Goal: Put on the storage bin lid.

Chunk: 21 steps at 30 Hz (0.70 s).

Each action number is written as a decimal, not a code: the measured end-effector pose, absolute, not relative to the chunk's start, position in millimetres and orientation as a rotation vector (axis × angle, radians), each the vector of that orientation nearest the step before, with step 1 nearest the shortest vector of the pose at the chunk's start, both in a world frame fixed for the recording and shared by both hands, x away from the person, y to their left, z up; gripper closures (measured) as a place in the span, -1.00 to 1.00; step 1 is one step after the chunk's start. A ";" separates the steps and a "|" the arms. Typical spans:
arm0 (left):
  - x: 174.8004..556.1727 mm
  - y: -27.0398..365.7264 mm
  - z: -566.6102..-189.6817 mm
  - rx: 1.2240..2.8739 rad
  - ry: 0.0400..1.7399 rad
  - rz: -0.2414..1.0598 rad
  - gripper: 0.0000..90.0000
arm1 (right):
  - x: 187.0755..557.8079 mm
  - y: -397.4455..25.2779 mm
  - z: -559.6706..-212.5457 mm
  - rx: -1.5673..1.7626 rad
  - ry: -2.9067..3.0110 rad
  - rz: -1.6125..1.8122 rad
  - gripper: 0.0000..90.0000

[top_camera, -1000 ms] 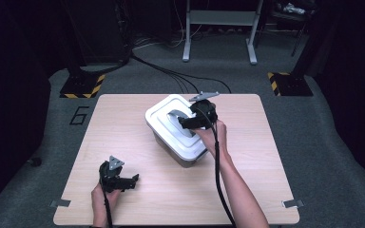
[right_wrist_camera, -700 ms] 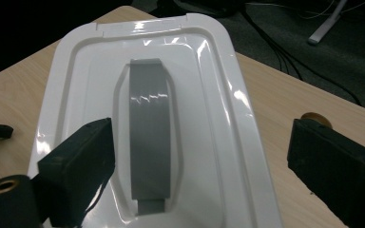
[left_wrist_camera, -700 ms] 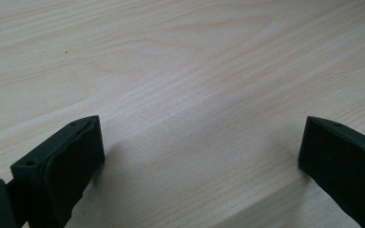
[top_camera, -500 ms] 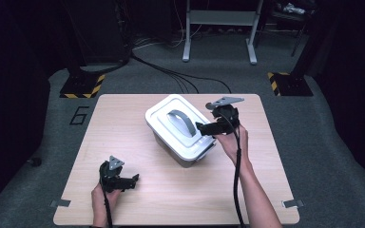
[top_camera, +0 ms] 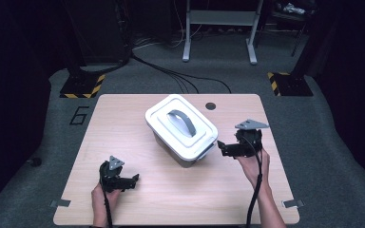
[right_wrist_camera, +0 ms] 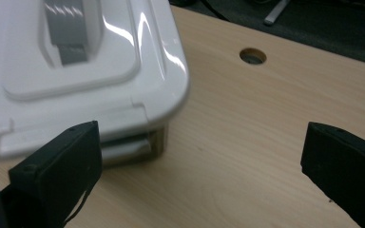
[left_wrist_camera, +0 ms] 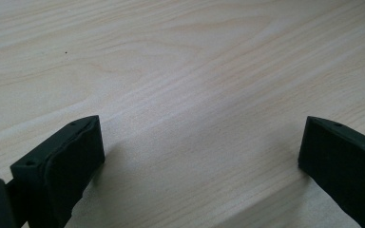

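Observation:
A white lidded box (top_camera: 180, 129) with a grey handle (top_camera: 182, 122) stands in the middle of the wooden table (top_camera: 123, 114). My right gripper (top_camera: 224, 148) is open just off the box's near right corner, its jaws pointing at the box and holding nothing. In the right gripper view (right_wrist_camera: 199, 161) the box lid (right_wrist_camera: 76, 61) and its side latch (right_wrist_camera: 123, 147) lie close ahead on the left. My left gripper (top_camera: 132, 179) rests open near the table's front left; its own view (left_wrist_camera: 202, 156) has bare wood between the jaws.
A round cable hole (top_camera: 211, 106) sits in the table behind the box, also in the right gripper view (right_wrist_camera: 253, 56). Cables, stand bases with hazard stripes (top_camera: 81, 88) and a metal frame stand on the floor beyond.
My right gripper has come off the box lid and moved right and toward the near edge, down beside the box's corner. The left gripper has stayed put.

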State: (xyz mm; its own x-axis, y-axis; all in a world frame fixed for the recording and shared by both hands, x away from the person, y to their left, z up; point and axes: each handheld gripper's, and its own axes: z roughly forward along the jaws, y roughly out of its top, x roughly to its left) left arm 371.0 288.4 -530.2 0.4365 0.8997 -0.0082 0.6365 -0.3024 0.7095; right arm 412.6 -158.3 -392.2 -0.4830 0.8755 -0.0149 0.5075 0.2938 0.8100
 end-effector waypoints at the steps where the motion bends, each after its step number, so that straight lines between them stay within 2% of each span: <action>1: 371.0 287.9 -530.4 2.037 1.290 0.526 -0.97 | 409.5 -162.4 -399.1 1.249 2.103 1.055 -1.00; 12: 371.3 288.2 -530.7 2.040 1.284 0.531 -0.97 | 391.1 -191.0 -502.7 1.450 2.144 0.943 -1.00; 21: 371.1 288.4 -530.1 2.048 1.285 0.525 -0.97 | 387.6 -193.3 -524.9 1.441 2.143 0.900 -1.00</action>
